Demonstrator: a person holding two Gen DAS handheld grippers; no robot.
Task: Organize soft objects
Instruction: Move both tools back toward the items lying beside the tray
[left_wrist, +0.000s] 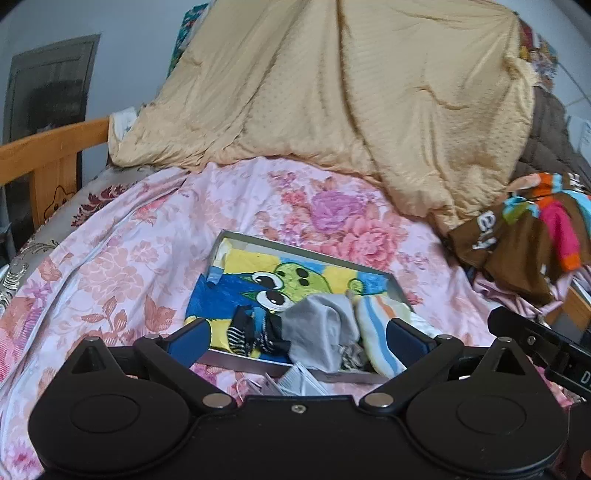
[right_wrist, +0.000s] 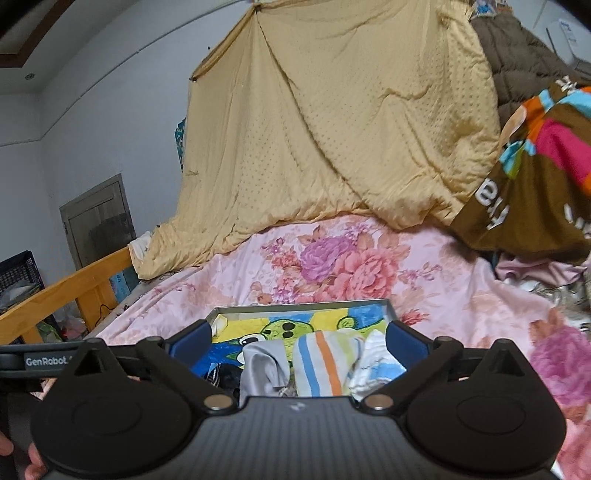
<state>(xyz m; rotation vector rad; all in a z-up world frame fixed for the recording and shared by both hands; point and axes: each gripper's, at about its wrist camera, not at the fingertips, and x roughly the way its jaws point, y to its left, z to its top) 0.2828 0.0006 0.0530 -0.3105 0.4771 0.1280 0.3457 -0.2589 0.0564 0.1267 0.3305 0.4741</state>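
While level, hand-held grippers (left_wrist: 299, 338) (right_wrist: 299, 341) gaping over tray (left_wrist: 400, 286) (right_wrist: 299, 307)

A tray (left_wrist: 388, 277) lies on the bed (left_wrist: 122, 266) just ahead of both pairs of fingers (left_wrist: 190, 341), its near rim between the left pair. Socks (left_wrist: 321, 332) are piled in the tray's near end, between the fingers (right_wrist: 404, 341) of the right pair too. Beyond the tray a quilt (left_wrist: 332, 92) is heaped across the far bed. A sweater (left_wrist: 524, 240) lies to the right of the tray, against the quilt's edge. The bed rail (left_wrist: 48, 147) runs far left.
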